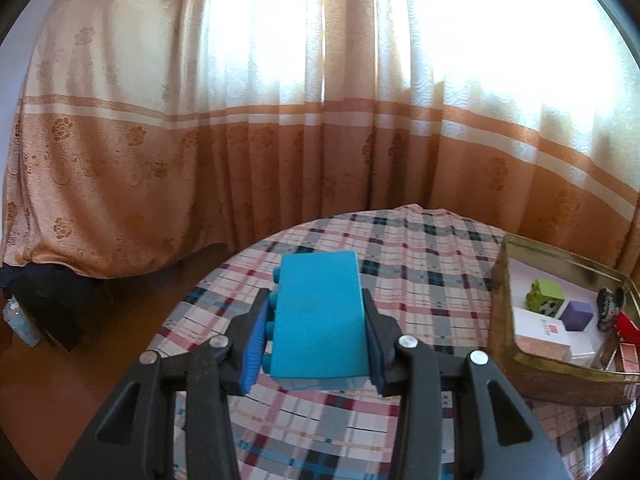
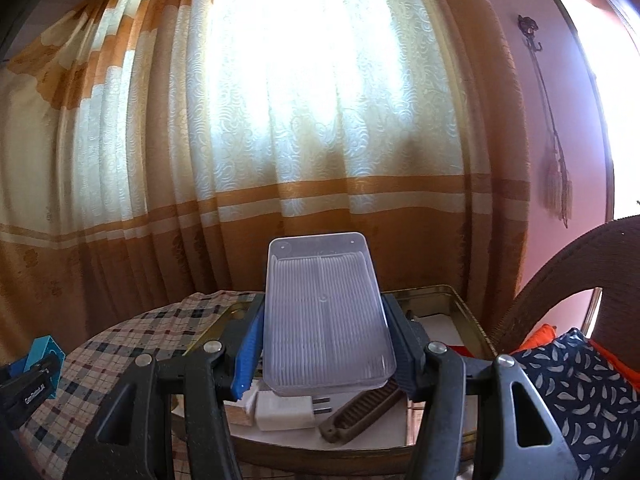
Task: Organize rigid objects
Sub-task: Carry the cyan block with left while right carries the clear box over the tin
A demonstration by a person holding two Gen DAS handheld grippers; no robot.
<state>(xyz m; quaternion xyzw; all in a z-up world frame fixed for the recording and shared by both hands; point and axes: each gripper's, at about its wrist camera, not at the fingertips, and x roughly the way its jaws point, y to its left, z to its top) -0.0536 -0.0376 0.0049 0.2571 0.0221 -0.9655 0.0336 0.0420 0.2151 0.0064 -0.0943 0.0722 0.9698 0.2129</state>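
My left gripper is shut on a turquoise toy brick, held above the plaid tablecloth; studs show on the brick's left side. My right gripper is shut on a clear ribbed plastic tray, held above a gold tin box. In the right wrist view the brick and left gripper appear at the far left edge. The gold tin box stands to the right of the left gripper.
The tin holds a green cube, a purple cube, a white box, a white charger plug and a brown comb. Orange and cream curtains hang behind the round table. A chair with a patterned cushion stands at right.
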